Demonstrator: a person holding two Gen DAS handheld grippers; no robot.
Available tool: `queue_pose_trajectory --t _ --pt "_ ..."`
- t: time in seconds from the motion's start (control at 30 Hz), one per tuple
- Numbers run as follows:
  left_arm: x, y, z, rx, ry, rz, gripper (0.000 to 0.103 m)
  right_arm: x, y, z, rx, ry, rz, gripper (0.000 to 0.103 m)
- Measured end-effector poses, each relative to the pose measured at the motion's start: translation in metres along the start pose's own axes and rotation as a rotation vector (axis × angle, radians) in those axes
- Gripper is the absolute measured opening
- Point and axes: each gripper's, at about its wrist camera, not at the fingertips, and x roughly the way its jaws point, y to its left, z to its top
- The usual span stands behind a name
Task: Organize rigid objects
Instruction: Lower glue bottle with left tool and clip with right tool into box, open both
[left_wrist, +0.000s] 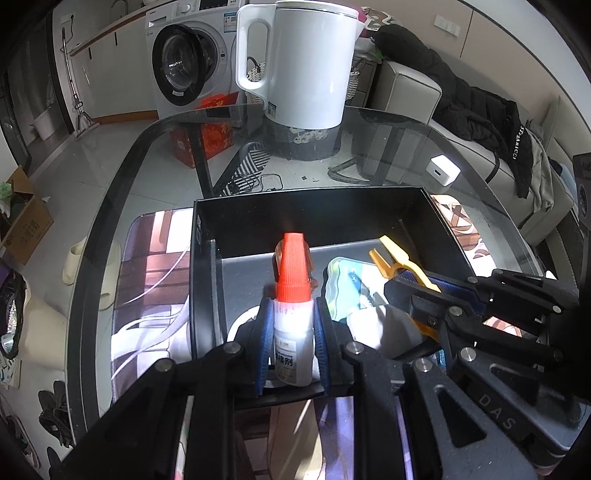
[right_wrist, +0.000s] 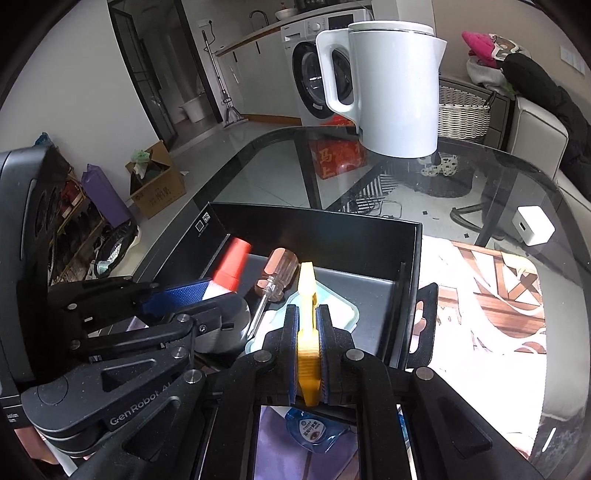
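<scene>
Black and open-topped, the box (left_wrist: 306, 218) sat on your glass table (left_wrist: 155, 140), nearer you than the white kettle (left_wrist: 306, 62). Over the box, your left gripper (left_wrist: 291, 332) pinched the red-capped glue bottle (left_wrist: 291, 314); your right gripper (right_wrist: 308, 332) clamped the yellow tool (right_wrist: 307, 325) beside the screwdriver (right_wrist: 275, 271).

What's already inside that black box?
In the black box: a screwdriver and a pale blue packet. The fingers, holding a glue bottle and yellow tool, cover the rest.
</scene>
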Motion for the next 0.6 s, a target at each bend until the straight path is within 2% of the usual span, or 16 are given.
queue_pose_trajectory --t 0.37,0.5,0.6 --pt "0.0004 0.0004 -0.0007 0.001 -0.004 0.001 0.02 -0.001 0.0028 -0.0034 -0.016 0.001 -0.008 0.01" --pt "-0.0009 0.0007 -0.0018 0.002 -0.019 0.026 0.028 -0.0018 0.0076 -0.0036 -0.028 -0.002 -0.003 0.015" --pt "-0.0035 0.003 -0.0012 -0.007 -0.033 0.014 0.033 -0.0025 0.0067 -0.004 -0.022 -0.006 -0.008 0.017"
